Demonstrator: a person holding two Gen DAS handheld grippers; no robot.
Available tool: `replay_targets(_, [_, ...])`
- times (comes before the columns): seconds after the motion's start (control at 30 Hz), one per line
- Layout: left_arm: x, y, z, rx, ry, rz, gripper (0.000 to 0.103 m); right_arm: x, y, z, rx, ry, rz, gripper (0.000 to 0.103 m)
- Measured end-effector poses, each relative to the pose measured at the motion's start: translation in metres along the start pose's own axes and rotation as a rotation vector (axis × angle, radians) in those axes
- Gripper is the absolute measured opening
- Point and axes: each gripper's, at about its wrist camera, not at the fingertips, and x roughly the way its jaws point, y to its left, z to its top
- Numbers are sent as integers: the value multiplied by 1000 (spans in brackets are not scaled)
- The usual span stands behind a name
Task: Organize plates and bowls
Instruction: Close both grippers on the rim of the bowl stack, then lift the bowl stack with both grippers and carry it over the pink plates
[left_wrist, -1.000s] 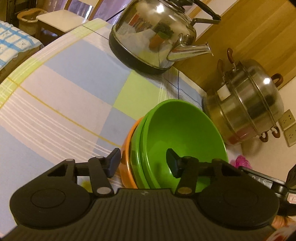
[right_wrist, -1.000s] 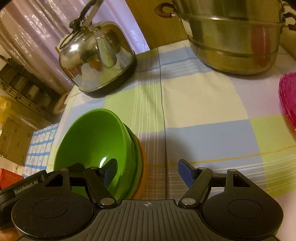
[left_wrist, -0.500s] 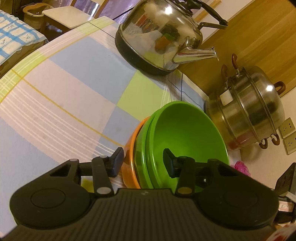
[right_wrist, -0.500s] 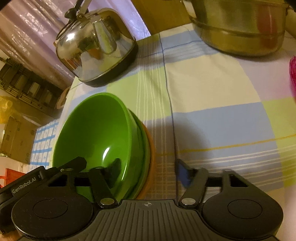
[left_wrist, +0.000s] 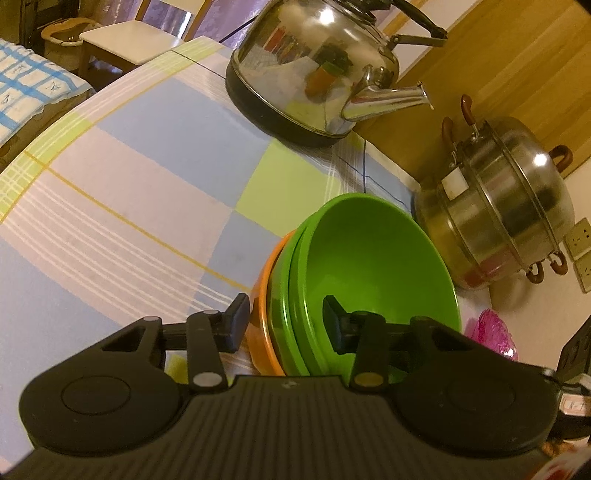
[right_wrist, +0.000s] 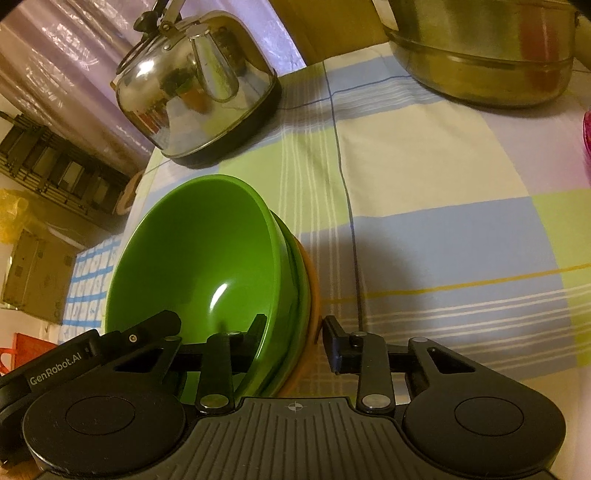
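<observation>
A stack of nested bowls, two green ones (left_wrist: 373, 266) inside an orange one (left_wrist: 260, 332), is held between both grippers above the checked tablecloth (left_wrist: 129, 192). My left gripper (left_wrist: 286, 326) is shut on the stack's rim, one finger inside the top green bowl, one outside the orange bowl. My right gripper (right_wrist: 295, 341) is shut on the opposite rim of the same stack (right_wrist: 207, 258) in the same way. The left gripper's body shows at the lower left of the right wrist view (right_wrist: 92, 354).
A steel kettle (left_wrist: 325, 70) stands at the back of the table. A lidded steel steamer pot (left_wrist: 498, 206) stands against the wooden wall. A pink dish (left_wrist: 491, 332) lies near the right. A chair (left_wrist: 136, 40) and a blue checked cloth (left_wrist: 29, 96) lie beyond the table edge.
Both grippers have narrowed onto the rims of the bowl stack. The stack sits higher and nearer in both views, and the table has dropped away a little.
</observation>
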Motion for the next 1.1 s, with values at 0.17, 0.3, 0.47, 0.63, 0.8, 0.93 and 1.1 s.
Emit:
replay_targets(0.17, [3, 0, 1, 17, 5, 0, 36, -2, -2, -1, 1, 0, 4, 32])
replay_targets(0.3, [5, -4, 0, 67, 7, 38, 29, -2, -1, -1, -10, -2, -1, 32])
replay_targets(0.47, [6, -12, -3, 128, 2, 70, 27, -2, 1, -2, -20, -5, -9, 31])
replay_targets(0.63, [6, -13, -6, 123, 14, 54, 27, -5, 1, -3, -27, -15, -24, 31])
replay_targets(0.8, [3, -25, -9, 135, 8, 27, 27, -17, -4, -1, -28, -34, -35, 31])
replay_targets(0.93, [1, -42, -12, 160, 2, 5, 27, -33, -13, 0, -21, -59, -42, 31])
replay_targets(1.1, [4, -75, -21, 218, 11, -11, 25, -57, -31, 3, -3, -91, -54, 31])
